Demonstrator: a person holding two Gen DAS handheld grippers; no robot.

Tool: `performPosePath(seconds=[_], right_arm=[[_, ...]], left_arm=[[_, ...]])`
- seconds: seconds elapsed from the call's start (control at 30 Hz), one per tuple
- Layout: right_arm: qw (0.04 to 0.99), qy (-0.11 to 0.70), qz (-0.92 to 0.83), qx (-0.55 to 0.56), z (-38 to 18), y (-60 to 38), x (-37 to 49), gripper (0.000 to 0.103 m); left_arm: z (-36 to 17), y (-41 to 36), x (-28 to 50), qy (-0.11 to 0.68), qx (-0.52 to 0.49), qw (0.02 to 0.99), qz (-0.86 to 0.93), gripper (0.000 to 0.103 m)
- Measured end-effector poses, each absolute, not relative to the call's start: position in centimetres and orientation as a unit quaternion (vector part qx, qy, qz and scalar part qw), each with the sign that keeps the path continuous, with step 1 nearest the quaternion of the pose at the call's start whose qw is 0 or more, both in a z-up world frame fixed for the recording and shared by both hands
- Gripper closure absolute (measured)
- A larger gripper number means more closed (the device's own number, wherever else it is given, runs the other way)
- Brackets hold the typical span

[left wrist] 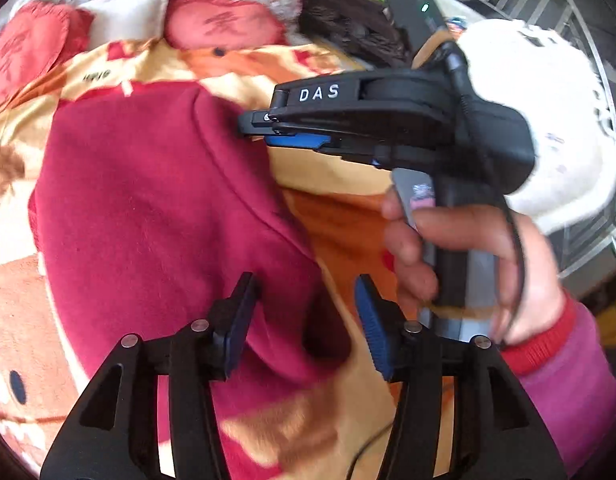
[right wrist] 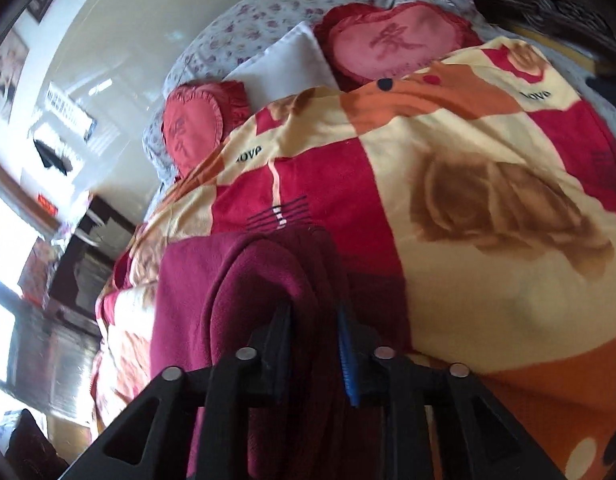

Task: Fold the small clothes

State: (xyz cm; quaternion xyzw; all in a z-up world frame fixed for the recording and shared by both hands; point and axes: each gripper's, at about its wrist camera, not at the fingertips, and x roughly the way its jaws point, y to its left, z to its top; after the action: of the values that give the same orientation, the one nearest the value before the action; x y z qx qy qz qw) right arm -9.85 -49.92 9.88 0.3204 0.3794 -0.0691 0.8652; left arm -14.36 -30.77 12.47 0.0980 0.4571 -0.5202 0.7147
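Note:
A dark red fleece garment [left wrist: 148, 200] lies on a patterned blanket [left wrist: 327, 168] on a bed. My left gripper [left wrist: 304, 324] is open, with a low corner of the garment lying loose between its fingers. In the left wrist view my right gripper [left wrist: 254, 126], held by a hand [left wrist: 467, 264], has its narrow jaws at the garment's right edge. In the right wrist view a raised fold of the garment [right wrist: 196, 280] fills the small gap of the right gripper [right wrist: 313, 344], and the cloth drapes down from there onto the blanket [right wrist: 467, 140].
Two red heart-shaped pillows [right wrist: 395, 40] and a white pillow [right wrist: 284, 64] lie at the head of the bed. A white fluffy bundle [left wrist: 547, 100] sits to the right of the bed. Dark furniture [right wrist: 84, 264] stands past the bed's left side.

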Motion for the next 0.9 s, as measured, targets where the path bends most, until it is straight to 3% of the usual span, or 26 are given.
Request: performPosePath(seconds=[0.03,0.1,0.27,0.33,0.37,0.4,0.47,0.67,0.9], right_arm=[[0.868,0.373,-0.066,0.321,10.5,-49.8,-10.5,0.073],[0.875,0.364,-0.063,0.312,11.9,-49.2,-12.1,0.044],[0.885,0.364,-0.023,0.29,13.4,-45.1,-15.0,0.041],[0.884,0.382,-0.017,0.271,12.8,-43.3,-15.3,0.05],[0.884,0.394,-0.021,0.251,12.4,-42.5,-15.2,0.069],[0.884,0.412,-0.037,0.219,11.9,-41.7,-15.3,0.08],[0.88,0.434,-0.068,0.18,10.8,-40.9,-15.8,0.085],[0.869,0.45,-0.095,0.183,7.3,-42.8,-16.7,0.086],[0.881,0.419,-0.09,0.199,10.8,-42.6,-18.1,0.083]], left_arm=[[13.2,-30.1,-14.7,0.446,0.11,0.718,-0.523,0.052],[14.4,-28.2,-15.3,0.419,0.135,0.735,-0.516,0.052],[14.1,-24.8,-13.8,0.399,0.164,0.778,-0.456,0.052],[12.9,-24.2,-12.8,0.415,0.158,0.782,-0.437,0.052],[12.2,-24.1,-12.2,0.42,0.154,0.784,-0.431,0.052],[11.6,-23.9,-11.6,0.425,0.148,0.787,-0.422,0.052],[10.5,-23.6,-11.5,0.439,0.142,0.786,-0.412,0.052],[8.0,-24.1,-11.3,0.459,0.139,0.787,-0.388,0.052],[10.4,-23.7,-9.9,0.445,0.118,0.805,-0.374,0.052]])
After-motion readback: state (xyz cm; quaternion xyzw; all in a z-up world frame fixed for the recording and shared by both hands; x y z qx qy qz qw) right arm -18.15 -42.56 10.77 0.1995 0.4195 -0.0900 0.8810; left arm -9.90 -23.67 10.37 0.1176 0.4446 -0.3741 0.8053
